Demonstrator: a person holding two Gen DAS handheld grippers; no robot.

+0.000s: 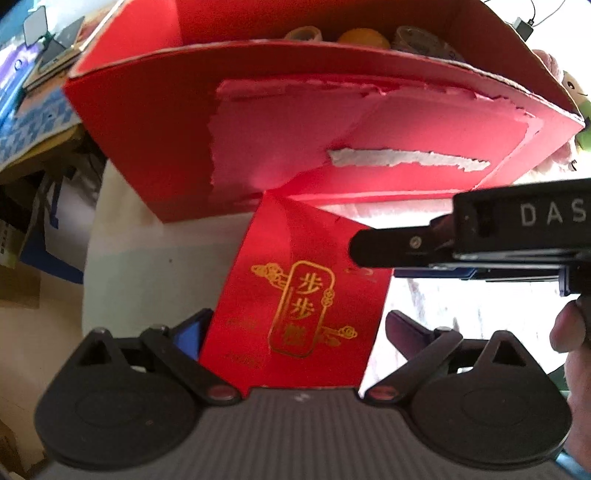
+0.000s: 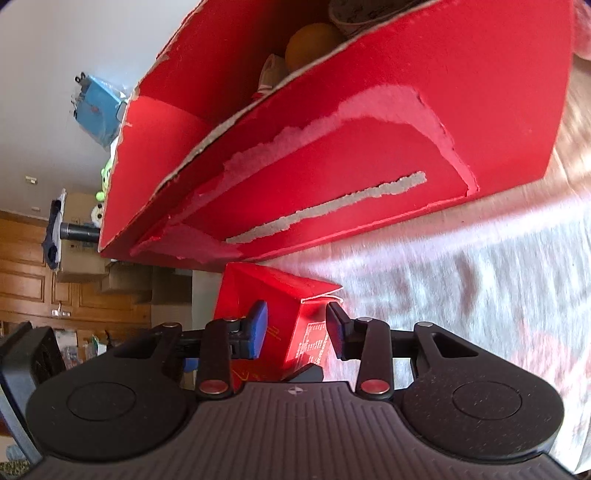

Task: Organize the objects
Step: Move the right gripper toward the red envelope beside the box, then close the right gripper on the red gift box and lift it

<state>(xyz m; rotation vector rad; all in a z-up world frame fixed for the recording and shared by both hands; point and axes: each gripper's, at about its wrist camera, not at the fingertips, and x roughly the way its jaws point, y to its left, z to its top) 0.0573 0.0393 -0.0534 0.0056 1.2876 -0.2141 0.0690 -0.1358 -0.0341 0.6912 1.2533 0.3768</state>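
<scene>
A small red box (image 1: pixel 295 295) with gold characters lies between the fingers of my left gripper (image 1: pixel 295 325), which spans its width and is shut on it. My right gripper (image 1: pixel 369 251) comes in from the right and pinches the same box at its upper right edge. In the right wrist view the small red box (image 2: pixel 291 325) sits clamped between the pads of my right gripper (image 2: pixel 295 321). Just beyond stands a large open red box (image 1: pixel 147 129) (image 2: pixel 406 92) with a torn front. It holds an orange (image 1: pixel 364 37) (image 2: pixel 314 40) and tape rolls (image 1: pixel 304 34).
Everything rests on a table with a pale cloth (image 1: pixel 147 266) (image 2: pixel 461 295). A hand (image 1: pixel 569 332) holds the right gripper's handle. A green plush toy (image 1: pixel 580 96) (image 2: pixel 105 177) sits beside the big box. Wooden cabinets (image 2: pixel 29 277) and cardboard boxes stand beyond the table edge.
</scene>
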